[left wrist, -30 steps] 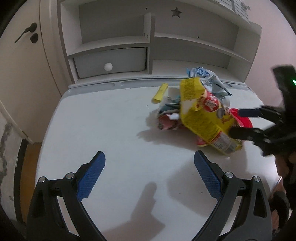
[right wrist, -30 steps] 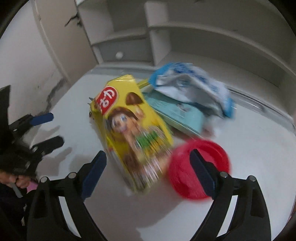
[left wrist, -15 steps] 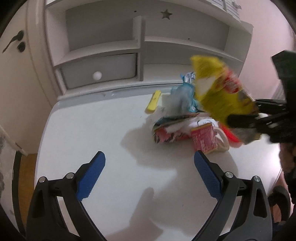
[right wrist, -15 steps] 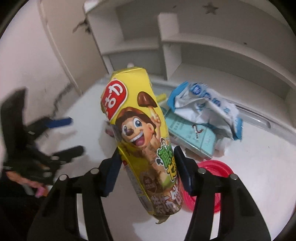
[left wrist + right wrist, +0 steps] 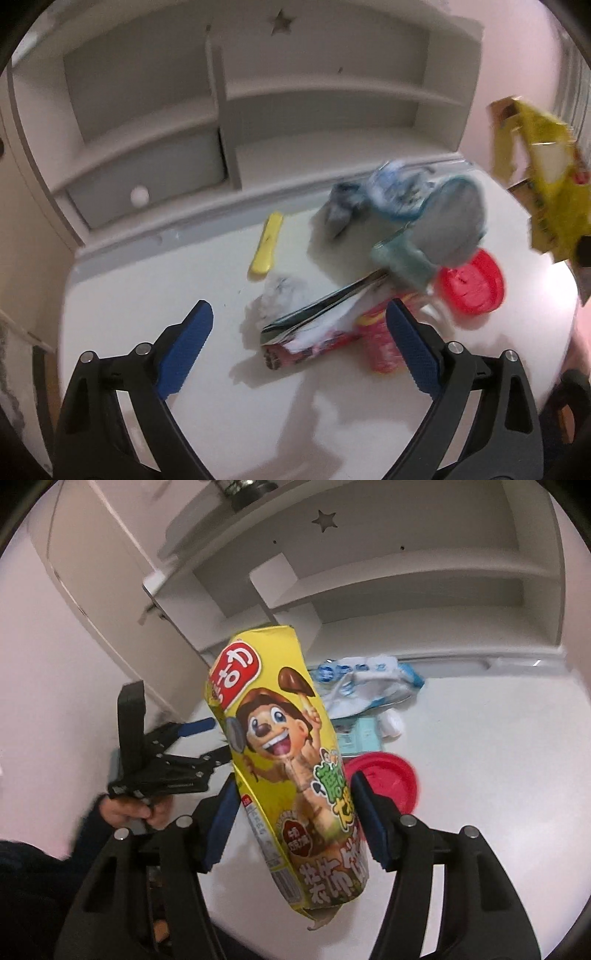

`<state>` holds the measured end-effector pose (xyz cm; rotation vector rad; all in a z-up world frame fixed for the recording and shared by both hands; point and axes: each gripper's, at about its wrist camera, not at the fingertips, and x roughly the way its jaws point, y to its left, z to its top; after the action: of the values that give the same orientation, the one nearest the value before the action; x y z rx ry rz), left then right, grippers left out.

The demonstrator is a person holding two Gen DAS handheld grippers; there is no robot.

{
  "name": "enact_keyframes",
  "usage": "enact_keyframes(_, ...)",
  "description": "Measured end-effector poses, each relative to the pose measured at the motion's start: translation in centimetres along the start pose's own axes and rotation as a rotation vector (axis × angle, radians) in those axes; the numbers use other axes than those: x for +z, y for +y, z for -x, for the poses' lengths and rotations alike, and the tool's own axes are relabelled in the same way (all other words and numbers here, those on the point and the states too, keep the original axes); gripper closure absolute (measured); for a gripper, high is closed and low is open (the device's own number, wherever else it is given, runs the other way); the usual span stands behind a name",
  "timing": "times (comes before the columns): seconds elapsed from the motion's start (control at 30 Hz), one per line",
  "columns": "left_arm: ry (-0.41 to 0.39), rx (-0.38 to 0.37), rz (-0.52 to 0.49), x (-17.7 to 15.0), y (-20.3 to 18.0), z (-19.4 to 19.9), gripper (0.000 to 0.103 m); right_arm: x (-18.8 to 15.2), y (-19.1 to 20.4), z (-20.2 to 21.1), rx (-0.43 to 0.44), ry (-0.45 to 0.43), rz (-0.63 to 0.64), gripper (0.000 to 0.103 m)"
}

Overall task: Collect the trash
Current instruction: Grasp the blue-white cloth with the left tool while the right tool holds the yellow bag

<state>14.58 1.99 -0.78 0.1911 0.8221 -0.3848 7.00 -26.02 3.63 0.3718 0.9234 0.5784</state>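
Yellow snack box (image 5: 291, 775) lifted clear of the white tabletop (image 5: 498, 775)

Left tongs (image 5: 299, 347) spread wide and empty, just short of the crumpled wrappers (image 5: 317, 332); right tongs (image 5: 291, 819), freshly narrowed, clamped on the box, held above and left of the red lid (image 5: 388, 779).

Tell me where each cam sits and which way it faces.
Left wrist: on the left tongs, open, facing down over the white desk at the trash pile; both blue pads show.
Right wrist: on the right tongs, which have just been closing and now clamp the yellow snack box, facing the shelf unit; the hand holding the left tongs shows.
Shared: yellow snack box, red lid, shelf unit.
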Motion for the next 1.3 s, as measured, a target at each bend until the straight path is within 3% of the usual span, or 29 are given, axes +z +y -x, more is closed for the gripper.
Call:
enact_keyframes(0.07,-0.025,-0.008,-0.028,0.3,-0.9,1.1,0.01,0.3,-0.3,0.6,0.078,-0.013,-0.044,0.043)
enact_keyframes(0.27,-0.026,0.005,-0.082,1.2,-2.3,1.9,0.01,0.7,-0.3,3.5,0.111,-0.082,-0.049,0.043)
enact_keyframes(0.4,-0.017,-0.015,-0.081,2.2,-3.0,1.0,0.01,0.5,-2.8,5.1,0.227,-0.106,-0.161,0.043)
enact_keyframes(0.57,-0.004,-0.041,-0.028,2.8,-2.5,1.0,0.01,-0.2,-4.0,5.9,0.218,-0.09,-0.181,0.043)
enact_keyframes(0.63,-0.028,-0.076,-0.042,2.9,-3.4,1.7,0.01,-0.6,-4.3,6.4,0.192,-0.085,-0.179,0.043)
enact_keyframes(0.73,-0.034,-0.147,-0.113,3.0,-6.5,1.6,0.01,-1.8,-5.5,7.8,0.253,-0.074,-0.207,0.042)
enact_keyframes(0.87,-0.033,-0.29,-0.227,2.9,-12.8,0.1,0.01,-4.3,-7.7,9.3,0.267,-0.043,-0.256,0.041)
enact_keyframes(1.03,-0.022,-0.447,-0.293,3.2,-19.4,-2.4,0.01,-6.9,-9.4,11.3,0.246,-0.047,-0.309,0.041)
enact_keyframes(1.23,0.02,-0.532,-0.309,3.5,-24.5,-5.6,0.011,-9.4,-11.3,12.9,0.225,-0.05,-0.358,0.041)
enact_keyframes(1.27,0.022,-0.534,-0.308,3.6,-25.0,-5.9,0.015,-9.6,-11.5,13.0,0.226,-0.052,-0.365,0.041)
enact_keyframes(1.3,0.026,-0.546,-0.3,3.7,-25.6,-6.3,0.035,-9.8,-11.8,13.2,0.229,-0.055,-0.373,0.041)
